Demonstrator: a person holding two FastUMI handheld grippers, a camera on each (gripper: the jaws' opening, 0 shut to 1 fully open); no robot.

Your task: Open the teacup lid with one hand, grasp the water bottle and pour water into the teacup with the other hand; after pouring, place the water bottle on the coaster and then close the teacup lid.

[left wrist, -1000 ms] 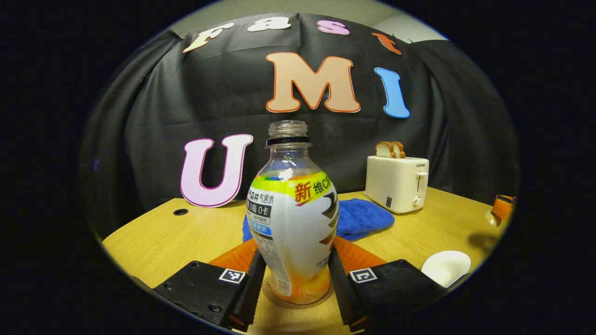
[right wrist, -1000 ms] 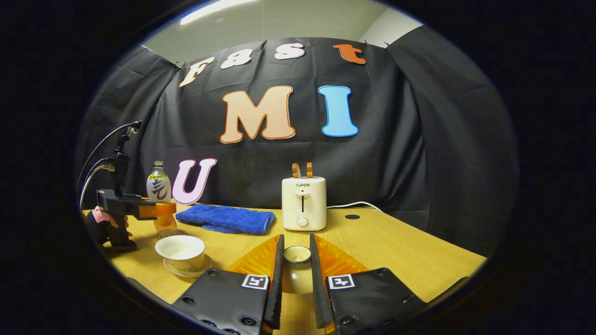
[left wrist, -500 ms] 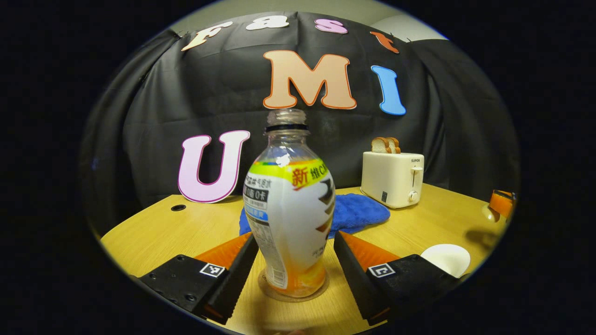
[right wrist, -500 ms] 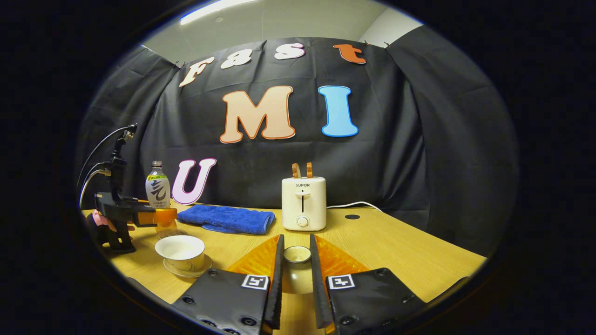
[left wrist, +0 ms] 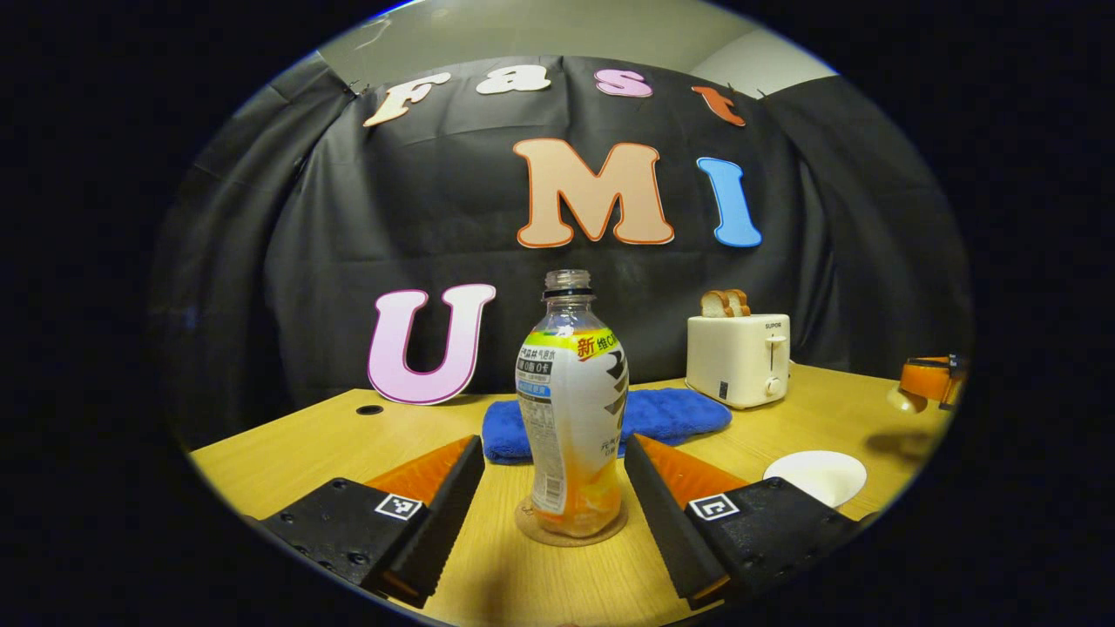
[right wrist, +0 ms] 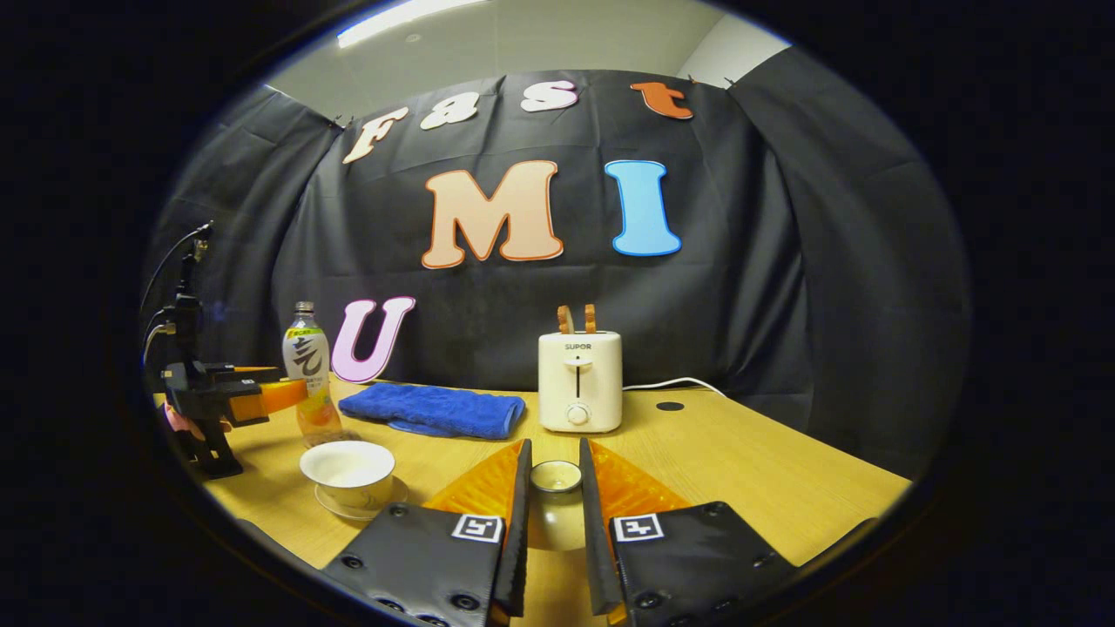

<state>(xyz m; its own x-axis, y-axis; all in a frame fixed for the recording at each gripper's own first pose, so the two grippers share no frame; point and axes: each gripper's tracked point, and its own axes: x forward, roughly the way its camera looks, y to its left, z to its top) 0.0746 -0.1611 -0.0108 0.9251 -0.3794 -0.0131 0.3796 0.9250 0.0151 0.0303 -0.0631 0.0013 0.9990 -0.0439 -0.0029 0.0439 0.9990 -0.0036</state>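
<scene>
One water bottle (left wrist: 571,409), one coaster (left wrist: 571,527), one teacup (right wrist: 348,465), one lid (right wrist: 556,476) counted. Bottle uncapped, upright on coaster, just ahead of left hand-held gripper (left wrist: 554,470), whose fingers are spread wide, apart from bottle. Lid pinched between fingers of right hand-held gripper (right wrist: 550,475). Teacup seen open, ahead-left of right hand-held gripper. Free table (right wrist: 749,470) seen to its right.

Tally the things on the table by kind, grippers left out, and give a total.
Water bottle: 1
Coaster: 1
Teacup: 1
Saucer: 1
Teacup lid: 1
Blue towel: 1
Toaster: 1
Total: 7
</scene>
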